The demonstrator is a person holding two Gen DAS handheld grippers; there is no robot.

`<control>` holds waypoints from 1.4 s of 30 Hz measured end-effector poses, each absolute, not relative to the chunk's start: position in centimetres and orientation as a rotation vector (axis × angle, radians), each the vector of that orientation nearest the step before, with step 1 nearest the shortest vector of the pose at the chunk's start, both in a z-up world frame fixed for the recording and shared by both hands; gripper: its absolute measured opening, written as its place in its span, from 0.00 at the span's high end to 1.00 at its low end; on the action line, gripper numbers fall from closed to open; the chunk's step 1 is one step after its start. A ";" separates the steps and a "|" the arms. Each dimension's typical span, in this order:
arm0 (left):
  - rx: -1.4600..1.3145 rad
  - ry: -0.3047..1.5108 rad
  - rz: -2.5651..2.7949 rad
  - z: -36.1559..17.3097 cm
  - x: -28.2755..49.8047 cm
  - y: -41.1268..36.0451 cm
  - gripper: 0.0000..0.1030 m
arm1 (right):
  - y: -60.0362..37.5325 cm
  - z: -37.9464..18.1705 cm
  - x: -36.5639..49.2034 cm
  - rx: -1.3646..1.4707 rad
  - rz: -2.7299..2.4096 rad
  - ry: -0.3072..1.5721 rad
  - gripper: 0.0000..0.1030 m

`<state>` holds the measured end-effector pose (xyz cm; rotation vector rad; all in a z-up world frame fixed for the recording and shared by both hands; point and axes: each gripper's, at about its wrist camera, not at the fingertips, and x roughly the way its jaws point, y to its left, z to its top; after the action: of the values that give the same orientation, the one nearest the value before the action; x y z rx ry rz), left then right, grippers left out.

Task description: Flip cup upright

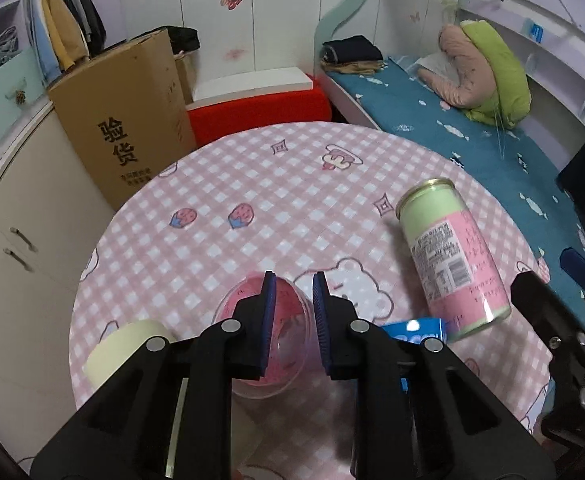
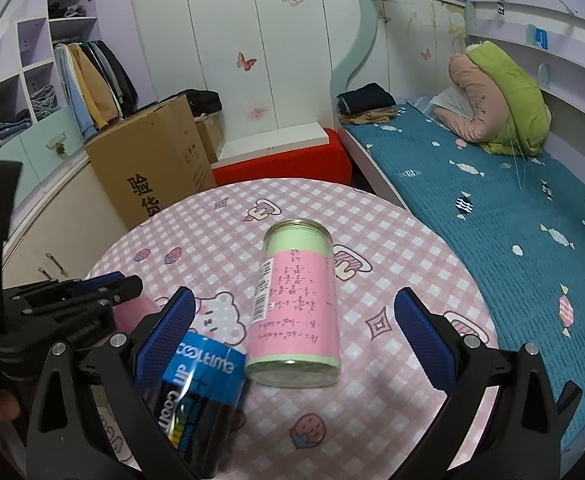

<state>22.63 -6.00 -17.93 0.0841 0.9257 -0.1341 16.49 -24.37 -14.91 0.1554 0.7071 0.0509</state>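
Note:
A clear pink cup [image 1: 288, 332] lies on its side on the pink checked round table [image 1: 252, 184], its rim toward me. My left gripper [image 1: 294, 292] has its blue pads closed on the cup's wall, one finger inside and one outside. In the right wrist view the left gripper [image 2: 104, 286] shows at the left, with a bit of the pink cup [image 2: 132, 314] behind it. My right gripper [image 2: 292, 304] is wide open and empty above the table, straddling a lying canister.
A pink and green canister [image 1: 452, 256] lies on its side at the right, also in the right wrist view [image 2: 298, 308]. A blue and black can [image 2: 200, 396] lies near the right gripper's left finger. A tape roll [image 1: 120, 344] sits left. A cardboard box [image 1: 124, 116] and bed [image 1: 472, 136] flank the table.

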 end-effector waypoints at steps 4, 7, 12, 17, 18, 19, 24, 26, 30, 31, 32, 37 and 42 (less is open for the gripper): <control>0.095 0.890 -0.103 -18.0 22.0 -5.8 0.20 | -24.5 -14.7 15.3 0.155 0.047 0.700 0.06; 0.065 0.890 -0.114 -17.8 22.1 -5.4 0.16 | -24.8 -14.9 14.9 0.157 0.041 0.706 0.06; 0.044 0.890 -0.103 -17.3 21.8 -4.8 0.13 | -25.0 -15.1 15.0 0.163 0.037 0.707 0.06; 0.067 0.881 -0.118 -16.9 19.6 -4.9 0.13 | -25.1 -15.1 15.4 0.171 0.044 0.705 0.06; 0.072 0.877 -0.113 -16.8 19.4 -4.8 0.13 | -25.0 -15.2 15.5 0.171 0.047 0.706 0.07; 0.070 0.872 -0.112 -16.8 19.2 -4.7 0.13 | -25.0 -15.2 15.5 0.171 0.048 0.707 0.06; 0.038 0.866 -0.106 -16.5 18.5 -4.2 0.13 | -24.6 -15.4 15.3 0.168 0.061 0.714 0.06; 0.038 0.870 -0.106 -16.3 18.4 -4.2 0.13 | -24.4 -15.4 15.1 0.162 0.069 0.715 0.06; 0.060 0.854 -0.097 -15.9 17.6 -4.4 0.13 | -23.8 -14.9 14.5 0.148 0.078 0.708 0.06; 0.059 0.852 -0.098 -15.9 17.5 -4.3 0.13 | -23.7 -14.8 14.3 0.147 0.079 0.708 0.06; 0.053 0.852 -0.098 -15.7 17.3 -4.3 0.13 | -23.6 -14.7 14.1 0.144 0.079 0.704 0.06; 0.066 0.834 -0.083 -15.2 16.1 -4.0 0.12 | -23.1 -13.9 13.4 0.128 0.077 0.694 0.06; 0.037 0.813 -0.052 -14.5 15.1 -2.0 0.10 | -21.8 -14.0 13.8 0.089 0.081 0.716 0.06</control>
<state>15.06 -1.98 -14.52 0.0372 0.8128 -0.0521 13.77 -21.84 -13.99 0.0892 0.7163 0.0814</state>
